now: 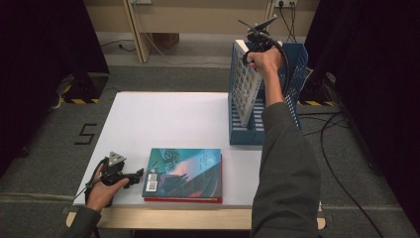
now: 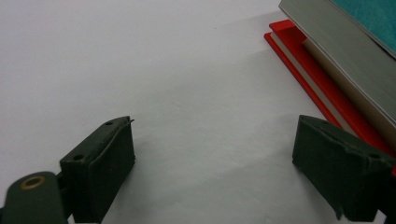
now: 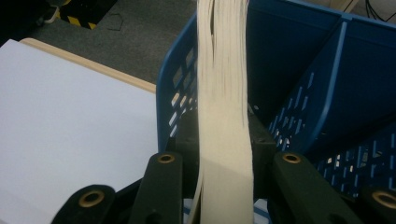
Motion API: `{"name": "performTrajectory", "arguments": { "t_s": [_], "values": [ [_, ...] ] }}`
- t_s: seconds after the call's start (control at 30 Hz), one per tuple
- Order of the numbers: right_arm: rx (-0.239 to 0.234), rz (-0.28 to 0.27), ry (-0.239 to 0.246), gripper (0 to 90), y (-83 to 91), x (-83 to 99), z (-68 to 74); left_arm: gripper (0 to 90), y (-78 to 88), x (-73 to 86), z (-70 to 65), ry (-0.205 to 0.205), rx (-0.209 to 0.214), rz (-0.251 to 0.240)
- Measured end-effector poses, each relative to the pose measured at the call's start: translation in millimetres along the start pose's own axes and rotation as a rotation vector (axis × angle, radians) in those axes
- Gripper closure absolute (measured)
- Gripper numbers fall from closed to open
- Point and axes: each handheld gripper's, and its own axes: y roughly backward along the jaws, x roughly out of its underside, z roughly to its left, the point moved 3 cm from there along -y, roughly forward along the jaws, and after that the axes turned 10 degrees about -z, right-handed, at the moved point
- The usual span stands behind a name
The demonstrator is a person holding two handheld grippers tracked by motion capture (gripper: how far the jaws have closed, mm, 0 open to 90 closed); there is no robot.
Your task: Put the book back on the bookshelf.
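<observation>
I've got the right gripper [image 1: 258, 35] up at the blue file rack [image 1: 297, 64] at the far right of the counter [image 1: 163, 119], its fingers [image 3: 184, 140] clamped tight on a book [image 1: 245, 82], pages edge-on w/ the fingers on both sides in the right gripper view. The book stands upright, partly down in the rack's left slot, top end sticking out above the rim. So the step in hand, as I read it: lowering this book into the rack. Next move prob needs a straight push down, keeping it parallel to the divider so no corner catches, then let go once it bottoms out. Left gripper [image 1: 130, 177] rests low on the counter near the front edge, fingers [image 2: 100, 161] wide apart w/ nothing between them, just beside the teal book [image 1: 183, 171] lying flat atop a red book [image 2: 299, 56]. That stack looks like the next pick.
</observation>
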Motion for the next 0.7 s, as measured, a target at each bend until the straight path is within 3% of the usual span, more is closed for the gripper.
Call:
{"name": "performTrajectory", "arguments": {
  "t_s": [0.13, 0.23, 0.4, 0.7],
  "values": [
    [-0.006, 0.010, -0.005, 72.9, -4.9, 3.8, -0.3, 11.7, -0.1, 0.0, -0.1, -0.001, -0.002, -0.002],
    [-0.007, 0.047, 0.022, 72.5, -13.4, 11.7, 2.9, 11.7, -0.1, 0.1, -0.2, -0.002, -0.003, -0.002],
    [-0.010, 0.031, -0.003, 71.7, -13.9, 12.6, 1.4, 11.7, -0.3, 0.1, -0.4, -0.001, -0.006, -0.004],
    [-0.052, 0.002, -0.012, 64.8, 3.9, 15.6, 3.0, 12.0, 0.2, 0.1, -0.6, -0.006, -0.006, -0.003]
  ]
}}
